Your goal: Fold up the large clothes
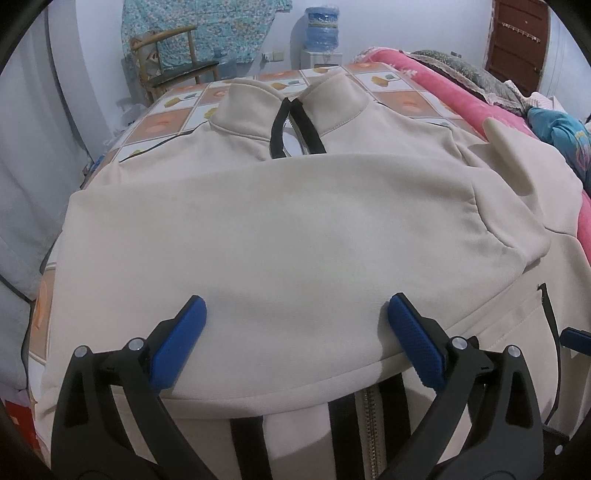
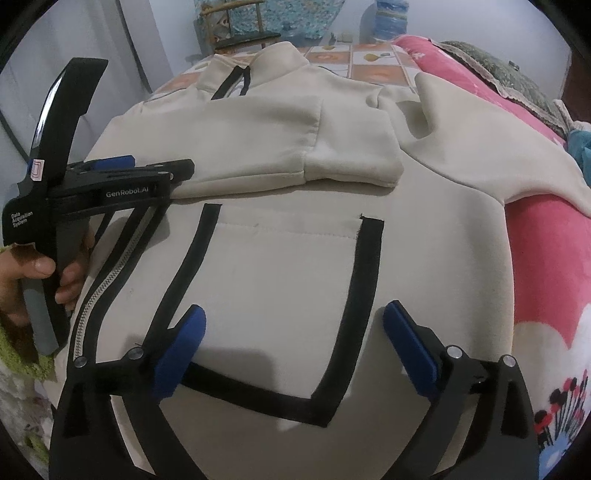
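Note:
A cream zip-up jacket with black trim lies front-up on a bed, collar at the far end. One sleeve is folded flat across the chest, its cuff toward the right. My left gripper stands open just over this sleeve, the cloth lying flat between the blue pads. My right gripper is open above the black-edged front pocket, nothing pinched. The other sleeve spreads out over a pink blanket. A hand holds the left tool at the left edge of the right wrist view.
The jacket rests on a cloth with orange and white squares. A pink flowered blanket runs along the right side with bundled bedding on it. A wooden chair and a water dispenser stand by the far wall.

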`<action>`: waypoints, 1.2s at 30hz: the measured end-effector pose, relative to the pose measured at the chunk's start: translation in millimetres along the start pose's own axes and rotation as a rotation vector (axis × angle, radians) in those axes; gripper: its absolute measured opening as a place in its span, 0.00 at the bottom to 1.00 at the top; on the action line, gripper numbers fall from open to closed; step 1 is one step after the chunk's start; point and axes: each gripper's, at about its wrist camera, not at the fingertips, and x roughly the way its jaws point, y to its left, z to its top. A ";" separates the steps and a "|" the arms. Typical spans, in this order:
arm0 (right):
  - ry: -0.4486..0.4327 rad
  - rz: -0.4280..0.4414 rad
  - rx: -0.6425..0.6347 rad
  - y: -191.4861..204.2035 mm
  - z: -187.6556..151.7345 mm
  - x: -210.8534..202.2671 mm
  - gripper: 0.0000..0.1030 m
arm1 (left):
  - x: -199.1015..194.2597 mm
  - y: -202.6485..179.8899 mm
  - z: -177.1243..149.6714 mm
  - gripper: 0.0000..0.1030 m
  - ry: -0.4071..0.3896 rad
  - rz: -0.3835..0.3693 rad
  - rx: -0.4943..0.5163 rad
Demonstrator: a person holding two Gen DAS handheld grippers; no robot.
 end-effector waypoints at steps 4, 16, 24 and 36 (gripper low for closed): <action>0.003 -0.005 0.002 0.7 0.3 0.8 0.94 | 0.0 -0.1 -0.1 0.93 0.000 0.000 0.000; -0.001 -0.006 -0.001 1.5 0.8 2.5 0.94 | 0.1 0.2 -0.3 0.93 -0.001 -0.001 0.000; -0.005 -0.010 -0.010 1.6 0.4 3.1 0.94 | 0.2 0.4 -0.4 0.93 -0.001 -0.001 0.000; -0.007 -0.019 -0.019 2.7 0.7 3.8 0.94 | 0.3 0.0 -0.9 0.93 -0.002 -0.001 -0.001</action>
